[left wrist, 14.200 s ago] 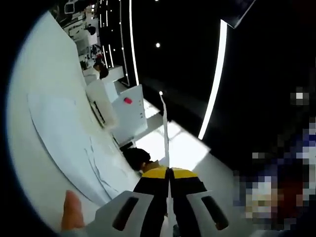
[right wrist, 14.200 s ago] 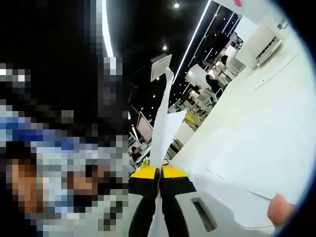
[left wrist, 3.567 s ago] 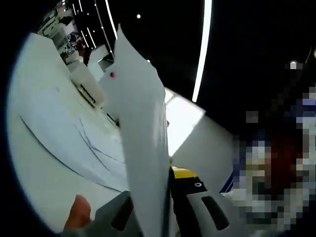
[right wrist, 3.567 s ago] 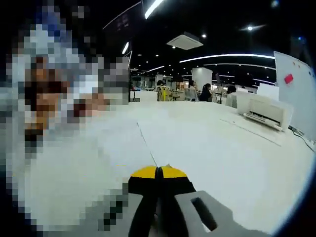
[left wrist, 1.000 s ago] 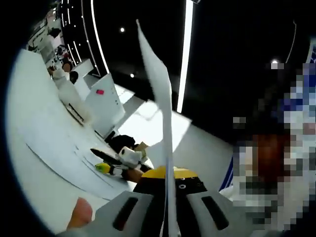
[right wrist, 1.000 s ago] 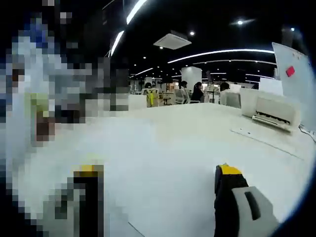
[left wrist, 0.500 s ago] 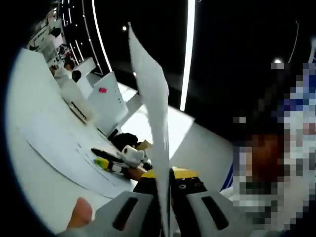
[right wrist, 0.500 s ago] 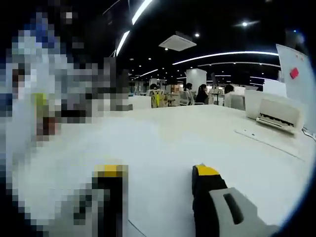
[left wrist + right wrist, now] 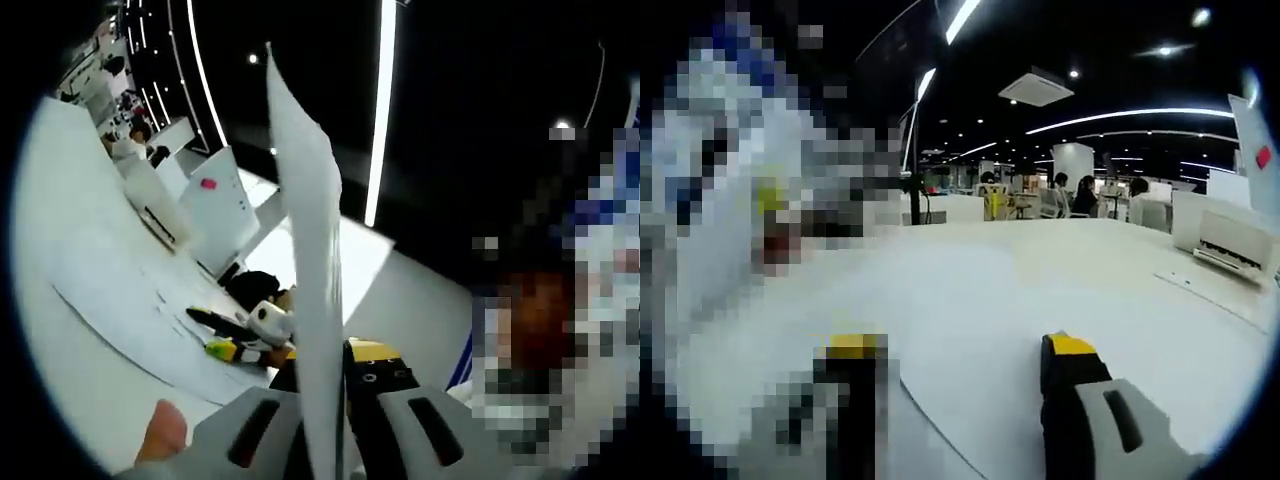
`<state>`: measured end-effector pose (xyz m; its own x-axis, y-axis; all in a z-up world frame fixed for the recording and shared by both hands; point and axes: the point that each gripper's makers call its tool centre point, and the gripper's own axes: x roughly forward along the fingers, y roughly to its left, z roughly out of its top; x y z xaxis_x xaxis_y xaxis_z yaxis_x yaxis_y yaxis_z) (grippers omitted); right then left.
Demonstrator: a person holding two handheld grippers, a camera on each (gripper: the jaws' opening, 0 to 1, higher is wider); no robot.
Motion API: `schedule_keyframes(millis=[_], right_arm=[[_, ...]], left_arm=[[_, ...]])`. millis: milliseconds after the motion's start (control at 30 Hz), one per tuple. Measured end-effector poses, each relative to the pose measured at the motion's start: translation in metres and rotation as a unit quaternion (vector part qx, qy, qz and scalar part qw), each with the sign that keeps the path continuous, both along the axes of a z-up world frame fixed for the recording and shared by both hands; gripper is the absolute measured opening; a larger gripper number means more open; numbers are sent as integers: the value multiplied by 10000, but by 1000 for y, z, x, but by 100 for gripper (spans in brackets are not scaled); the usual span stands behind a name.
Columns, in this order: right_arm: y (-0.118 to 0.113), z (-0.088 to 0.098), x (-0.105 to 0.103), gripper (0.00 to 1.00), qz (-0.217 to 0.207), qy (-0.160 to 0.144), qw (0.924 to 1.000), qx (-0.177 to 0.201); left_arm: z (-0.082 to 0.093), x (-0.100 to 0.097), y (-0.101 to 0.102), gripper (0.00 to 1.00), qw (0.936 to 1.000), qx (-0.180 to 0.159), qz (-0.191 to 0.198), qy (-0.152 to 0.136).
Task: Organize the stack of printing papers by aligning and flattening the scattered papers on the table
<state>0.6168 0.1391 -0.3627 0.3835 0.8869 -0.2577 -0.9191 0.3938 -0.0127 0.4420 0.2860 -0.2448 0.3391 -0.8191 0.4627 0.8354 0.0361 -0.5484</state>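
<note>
- In the left gripper view the left gripper [image 9: 340, 352] has its jaws pressed together on a sheet of paper [image 9: 312, 250], which stands edge-on from the bottom centre of the frame up toward the upper middle, bowing slightly.
- A fingertip [image 9: 163, 438] of the hand holding that gripper shows at the lower left of the frame.
- The view is rolled, so the white table [image 9: 60, 260] runs up the left side of the frame; more papers [image 9: 130, 310] lie flat on it, overlapping and fanned.
- In the same view the right gripper [image 9: 245, 335] sits near the lower centre, just over the near edge of those flat papers.
- In the right gripper view the right gripper [image 9: 965, 375] has its jaws spread wide apart with nothing between them, low over the table, with a paper's curved edge [image 9: 930, 420] below them at the bottom of the frame.
- A white printer [image 9: 1230, 240] stands on the table at the right edge of the frame.
</note>
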Motion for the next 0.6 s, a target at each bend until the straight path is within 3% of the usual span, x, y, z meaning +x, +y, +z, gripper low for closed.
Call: schedule_keyframes(millis=[67,333,600], right_arm=[[-1,-2,1,44,-16,125,9999,-6],[-4,-2,2,17,-66,134,9999,-51],[-4,-4,3,12,-62,163,9997,-140]], left_arm=[[-1,0,0,6,10000,4,10,27],[-1,3,2,6,10000,0,28,48],[-2,1,0,6,10000,-4,36,79]])
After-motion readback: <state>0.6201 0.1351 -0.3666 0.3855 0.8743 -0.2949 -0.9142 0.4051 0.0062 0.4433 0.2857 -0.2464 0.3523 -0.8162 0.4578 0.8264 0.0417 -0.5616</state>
